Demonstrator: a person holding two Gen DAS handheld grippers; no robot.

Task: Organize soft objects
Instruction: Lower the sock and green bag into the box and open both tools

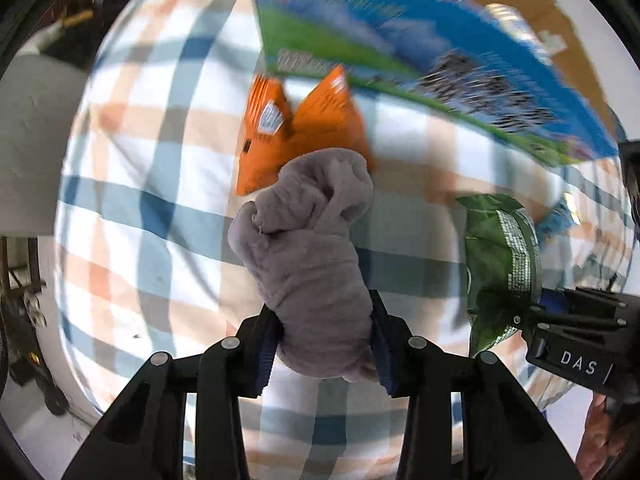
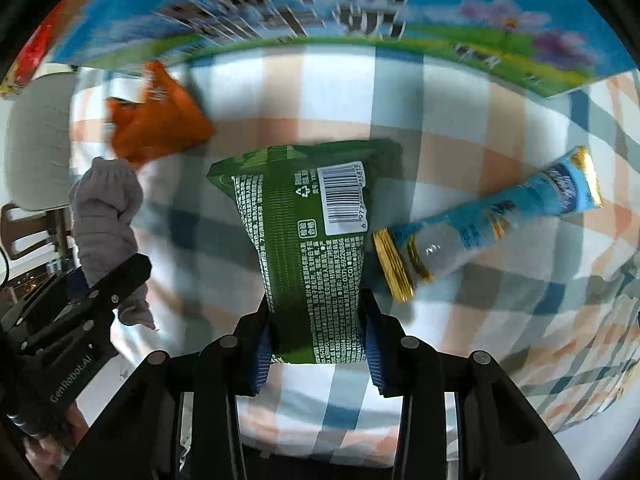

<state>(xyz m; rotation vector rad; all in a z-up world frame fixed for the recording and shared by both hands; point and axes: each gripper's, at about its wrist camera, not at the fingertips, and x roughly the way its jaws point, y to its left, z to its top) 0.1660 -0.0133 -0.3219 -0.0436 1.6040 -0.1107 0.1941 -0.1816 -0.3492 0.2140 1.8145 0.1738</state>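
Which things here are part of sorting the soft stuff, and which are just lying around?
In the job:
grey cloth, held in the left gripper
green packet, held in the right gripper

Lying about:
orange packet
blue tube packet
blue-green box
checked tablecloth

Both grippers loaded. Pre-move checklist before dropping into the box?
1. Left gripper shut on grey cloth: ok.
2. Right gripper shut on green packet: ok.
3. Cloth hangs free of the orange packet: cannot tell, they overlap in view.
4. Green packet clear of the blue tube packet: cannot tell, edges look close.
5. Blue and green box opening reachable: cannot tell, only its side shows.
6. Sharp view: not ok, motion blur.
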